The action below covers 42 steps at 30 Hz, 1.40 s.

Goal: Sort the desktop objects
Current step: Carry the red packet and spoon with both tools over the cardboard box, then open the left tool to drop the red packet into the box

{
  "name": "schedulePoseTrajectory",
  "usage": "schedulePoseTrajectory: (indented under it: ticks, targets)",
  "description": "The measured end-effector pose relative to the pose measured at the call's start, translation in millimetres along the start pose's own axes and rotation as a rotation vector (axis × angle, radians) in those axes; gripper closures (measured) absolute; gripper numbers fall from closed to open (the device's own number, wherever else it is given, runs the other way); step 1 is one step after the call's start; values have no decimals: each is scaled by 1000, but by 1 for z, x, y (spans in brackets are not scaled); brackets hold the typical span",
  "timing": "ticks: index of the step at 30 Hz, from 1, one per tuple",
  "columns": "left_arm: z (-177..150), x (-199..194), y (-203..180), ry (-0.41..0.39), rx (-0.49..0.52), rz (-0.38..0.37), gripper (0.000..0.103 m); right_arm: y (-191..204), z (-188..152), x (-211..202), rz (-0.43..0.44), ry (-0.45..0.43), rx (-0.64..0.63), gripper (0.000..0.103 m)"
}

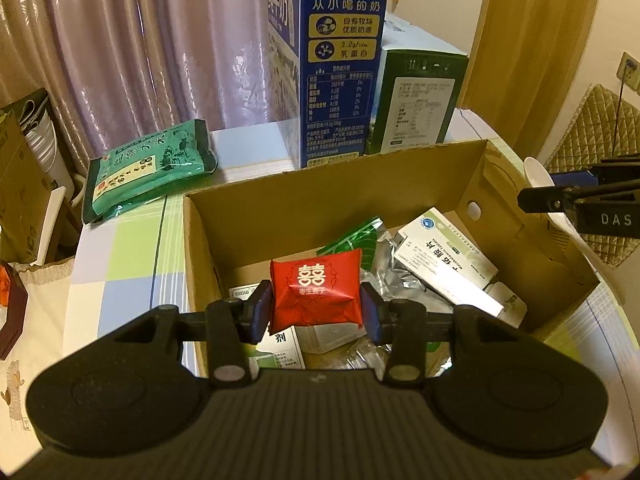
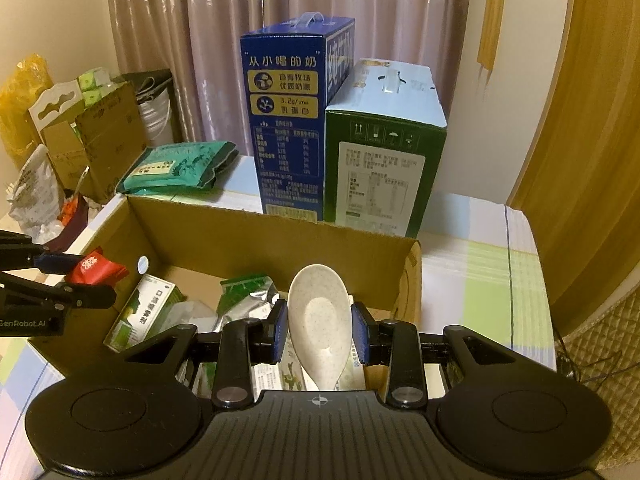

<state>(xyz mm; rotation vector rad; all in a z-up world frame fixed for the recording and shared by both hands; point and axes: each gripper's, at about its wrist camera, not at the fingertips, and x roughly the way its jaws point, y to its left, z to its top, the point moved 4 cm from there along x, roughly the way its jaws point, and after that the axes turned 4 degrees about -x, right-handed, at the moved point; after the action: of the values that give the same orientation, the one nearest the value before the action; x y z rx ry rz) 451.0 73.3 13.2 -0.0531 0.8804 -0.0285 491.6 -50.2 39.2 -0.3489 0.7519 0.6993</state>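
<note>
My left gripper (image 1: 315, 307) is shut on a red candy packet (image 1: 316, 294) and holds it above the open cardboard box (image 1: 336, 174). The packet also shows in the right wrist view (image 2: 95, 267), at the box's left side. My right gripper (image 2: 320, 330) is shut on a white speckled spoon (image 2: 318, 320) and holds it over the box's right half. The spoon also shows at the right of the left wrist view (image 1: 538, 178). Inside the box lie a white medicine box (image 1: 444, 260), a green and white medicine box (image 2: 142, 314) and silver foil packs (image 2: 244, 300).
A tall blue milk carton (image 1: 340, 68) and a green carton (image 1: 416, 100) stand behind the box. A green tea bag (image 1: 148, 166) lies at the back left on the checked tablecloth (image 1: 120, 256). Cardboard boxes and bags (image 2: 92, 136) crowd the far left.
</note>
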Motion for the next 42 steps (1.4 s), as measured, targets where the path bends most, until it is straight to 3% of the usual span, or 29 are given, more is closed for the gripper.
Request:
schedulePoseTrajectory:
  ticks: [27,31,42]
  targets:
    - [-4,30,3,31,-11,11,62,-6,-3,28,8,40,-1,73]
    - [-4,32,5,41,-23,18,49,-6,-5,31,9,43,-3,73]
    - [-5,30,8,36,-8,30,49,-2,-5,33,16,45,-9,73]
